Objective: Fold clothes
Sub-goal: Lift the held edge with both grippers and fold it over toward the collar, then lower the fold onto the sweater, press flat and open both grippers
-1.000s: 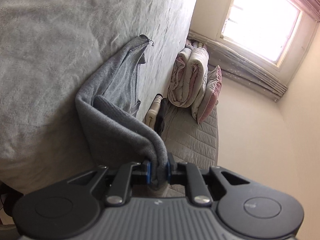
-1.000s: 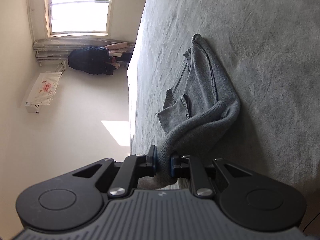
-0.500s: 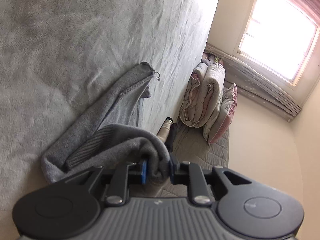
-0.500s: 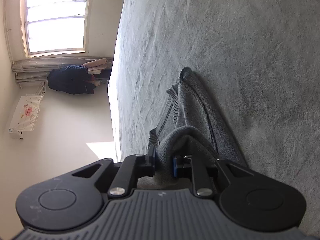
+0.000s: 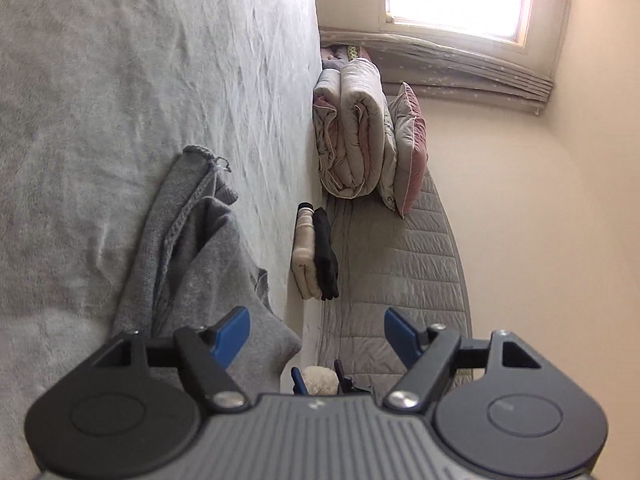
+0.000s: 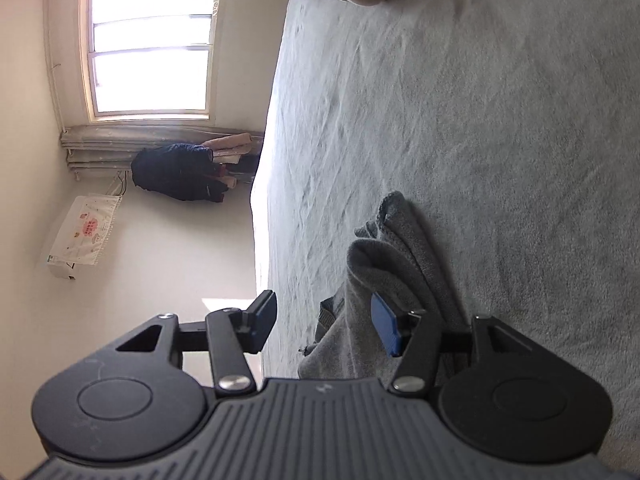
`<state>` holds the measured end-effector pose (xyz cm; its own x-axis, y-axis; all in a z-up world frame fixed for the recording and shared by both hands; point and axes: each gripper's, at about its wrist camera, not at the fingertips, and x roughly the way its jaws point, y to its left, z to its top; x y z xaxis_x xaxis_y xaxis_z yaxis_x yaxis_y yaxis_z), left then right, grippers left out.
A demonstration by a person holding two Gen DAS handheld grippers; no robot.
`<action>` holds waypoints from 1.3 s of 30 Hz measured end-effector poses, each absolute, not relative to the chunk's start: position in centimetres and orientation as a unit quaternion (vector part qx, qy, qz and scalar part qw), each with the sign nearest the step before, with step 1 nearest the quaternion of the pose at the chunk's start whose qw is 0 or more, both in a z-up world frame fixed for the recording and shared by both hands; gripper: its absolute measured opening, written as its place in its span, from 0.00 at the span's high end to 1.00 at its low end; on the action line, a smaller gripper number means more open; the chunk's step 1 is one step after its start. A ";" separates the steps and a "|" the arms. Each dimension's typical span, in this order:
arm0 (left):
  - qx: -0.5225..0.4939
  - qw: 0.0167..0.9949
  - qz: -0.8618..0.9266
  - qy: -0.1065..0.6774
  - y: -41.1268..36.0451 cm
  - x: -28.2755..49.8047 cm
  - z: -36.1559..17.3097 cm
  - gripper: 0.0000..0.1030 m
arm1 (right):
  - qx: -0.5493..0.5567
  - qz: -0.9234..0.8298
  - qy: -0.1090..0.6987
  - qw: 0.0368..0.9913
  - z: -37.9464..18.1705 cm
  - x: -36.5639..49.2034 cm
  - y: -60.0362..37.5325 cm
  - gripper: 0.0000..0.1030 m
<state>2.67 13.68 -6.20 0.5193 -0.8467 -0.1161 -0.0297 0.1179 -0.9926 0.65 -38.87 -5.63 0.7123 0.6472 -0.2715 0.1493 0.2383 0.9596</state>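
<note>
The grey knitted sweater (image 5: 192,264) lies folded over on itself on the grey fleece-covered bed (image 5: 120,80), close to that bed's side edge, its layers stacked with a ribbed hem corner pointing away across the bed. It seems to lie this way because a fold has been laid down on it: the upper layer sits loosely on the lower one, puffed rather than pressed flat.

The left gripper (image 5: 316,332) is released, its blue pads spread wide with nothing between them; the sweater lies just beside and under its left finger (image 5: 232,334). The right gripper (image 6: 326,322) is likewise released, and the sweater (image 6: 400,264) bulges up against its right-hand pad (image 6: 384,328) without being pinched.

Both grippers sit at the near end of the garment, which reaches forward from them. Beyond the bed edge, a rolled beige quilt (image 5: 352,132) and a small pile of cream and black folded clothes (image 5: 314,252) rest on a quilted grey mattress (image 5: 400,280).
</note>
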 end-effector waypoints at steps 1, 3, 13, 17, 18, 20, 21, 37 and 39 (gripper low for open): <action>-0.576 0.661 -0.310 0.369 13.8 2.8 -6.1 0.29 | 0.581 0.171 0.328 0.725 -5.4 0.4 -38.9 0.45; -0.555 0.690 -0.292 0.361 13.8 3.4 -6.1 0.31 | 0.555 0.164 0.314 0.753 -5.1 0.2 -38.5 0.45; -0.382 0.823 -0.237 0.347 12.0 5.4 -6.1 0.53 | 0.366 0.160 0.289 0.870 -5.0 1.1 -33.8 0.47; -0.308 0.851 -0.233 0.355 10.0 5.7 -6.1 0.57 | 0.272 0.162 0.285 0.905 -5.0 1.3 -32.2 0.50; -0.292 0.858 -0.231 0.355 9.7 5.7 -6.1 0.59 | 0.248 0.162 0.283 0.912 -4.9 1.4 -31.7 0.54; -0.259 0.872 -0.229 0.348 9.3 5.3 -6.0 0.65 | 0.194 0.159 0.276 0.928 -5.0 1.6 -30.5 0.65; -0.247 0.876 -0.229 0.346 9.1 5.3 -6.0 0.70 | 0.171 0.158 0.273 0.933 -5.2 1.6 -30.1 0.70; -0.212 0.906 -0.217 0.296 8.7 5.9 -2.8 0.89 | 0.142 0.157 0.213 0.954 -3.1 3.6 -29.0 0.84; -0.206 0.909 -0.211 0.295 8.7 6.7 -2.6 0.89 | 0.145 0.151 0.211 0.955 -3.1 4.5 -29.1 0.84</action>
